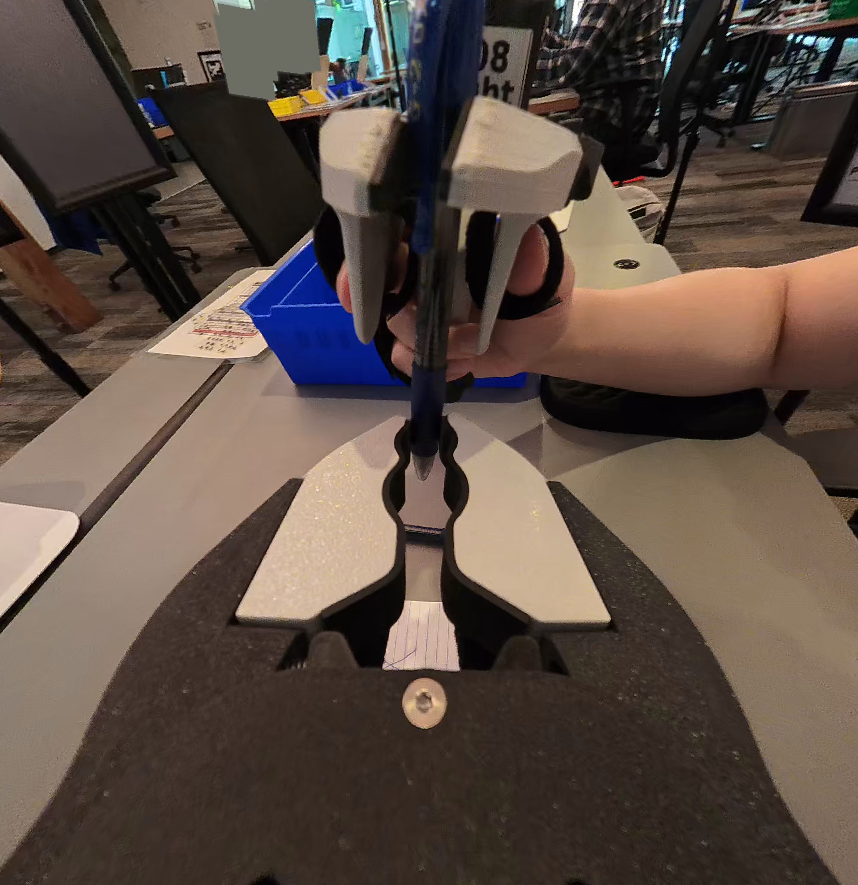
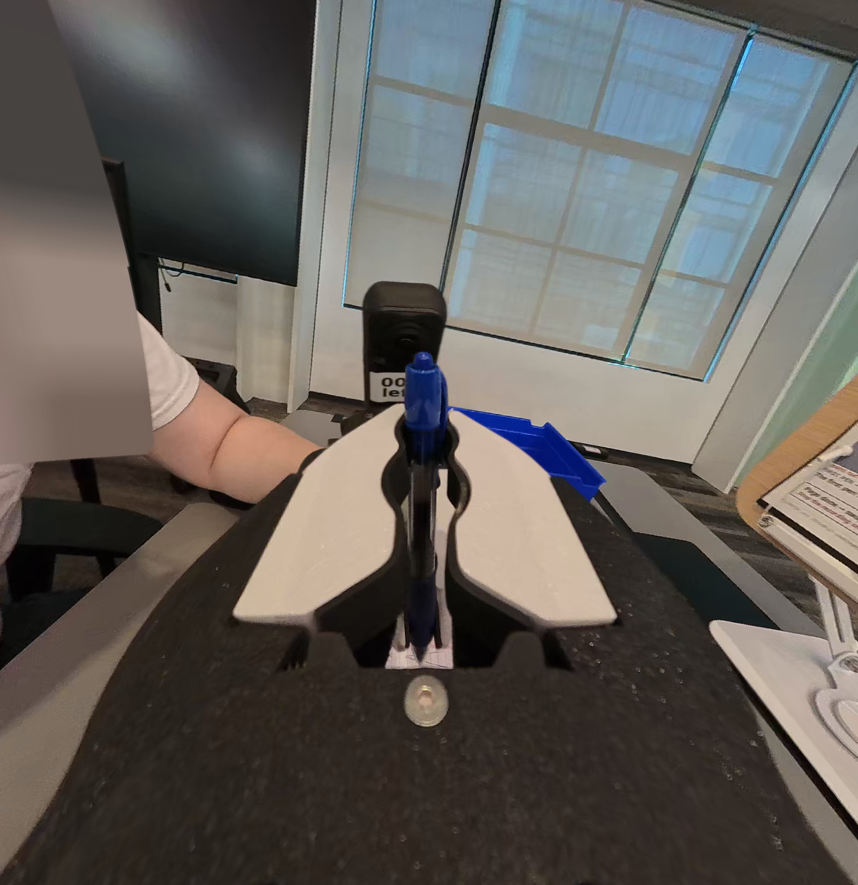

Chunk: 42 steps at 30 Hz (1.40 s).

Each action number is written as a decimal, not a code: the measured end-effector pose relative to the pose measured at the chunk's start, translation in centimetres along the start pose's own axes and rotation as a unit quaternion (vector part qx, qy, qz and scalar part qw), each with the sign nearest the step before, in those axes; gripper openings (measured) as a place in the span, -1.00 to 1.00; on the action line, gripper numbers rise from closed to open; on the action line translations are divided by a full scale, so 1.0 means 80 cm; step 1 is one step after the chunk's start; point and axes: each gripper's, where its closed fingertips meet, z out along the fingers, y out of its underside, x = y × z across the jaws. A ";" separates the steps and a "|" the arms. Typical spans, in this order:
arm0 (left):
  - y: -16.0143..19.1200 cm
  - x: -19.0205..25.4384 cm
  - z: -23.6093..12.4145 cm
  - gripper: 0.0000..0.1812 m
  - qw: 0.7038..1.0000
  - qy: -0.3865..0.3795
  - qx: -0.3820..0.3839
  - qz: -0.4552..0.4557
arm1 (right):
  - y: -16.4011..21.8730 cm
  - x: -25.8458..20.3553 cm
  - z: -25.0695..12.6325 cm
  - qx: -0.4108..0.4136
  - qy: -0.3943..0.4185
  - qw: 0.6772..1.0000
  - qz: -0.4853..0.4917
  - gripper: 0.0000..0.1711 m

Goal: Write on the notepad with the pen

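Right gripper (image 2: pixel 424 431) is clenched on the blue pen (image 2: pixel 420 527), whose barrel runs down the narrow gap between its two pale grey fingers, with the clip end standing up past the tips. From the left wrist view the same gripper (image 1: pixel 429 153) faces the camera head-on, raised above the table and held by a bare hand (image 1: pixel 503 335) whose fingers pass through black loops. The left gripper (image 1: pixel 426 431) is also drawn in tight: its black-lined tips sit against either side of the pen's (image 1: pixel 427 335) dark blue lower grip, and the silvery point pokes out just below them into the gap.

Beneath both lies a grey table (image 1: pixel 226 455), split by a dark seam on the left. A blue plastic bin (image 1: pixel 317 330) stands on it behind the raised gripper, and in the right wrist view it (image 2: pixel 537 440) shows just past the right-hand finger. Beside the bin, at the table's far left edge, lies a printed sheet (image 1: pixel 216 325). The black camera block (image 2: pixel 403 325) of the left gripper rises behind the pen's top in the right wrist view.

The notepad (image 1: pixel 420 641) shows only as a small strip of white lined paper through the opening at the base of the left fingers, carrying a short blue stroke. In the right wrist view the pen's point lines up with a sliver of that paper (image 2: pixel 396 662); whether it touches the page cannot be told.
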 end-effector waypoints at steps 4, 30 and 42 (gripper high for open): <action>0.001 -0.008 0.000 -0.88 1.000 -0.027 -0.007 0.001 | 0.000 0.008 0.001 -0.005 0.028 1.000 0.001 -0.81; -0.002 -0.032 -0.010 -0.70 0.995 -0.097 -0.023 0.019 | 0.010 0.043 -0.019 -0.016 0.108 0.992 0.060 -0.95; 0.121 -0.143 -0.069 -1.00 0.937 -0.257 -0.207 -0.114 | 0.062 0.003 -0.003 -0.016 0.099 0.982 0.162 -0.95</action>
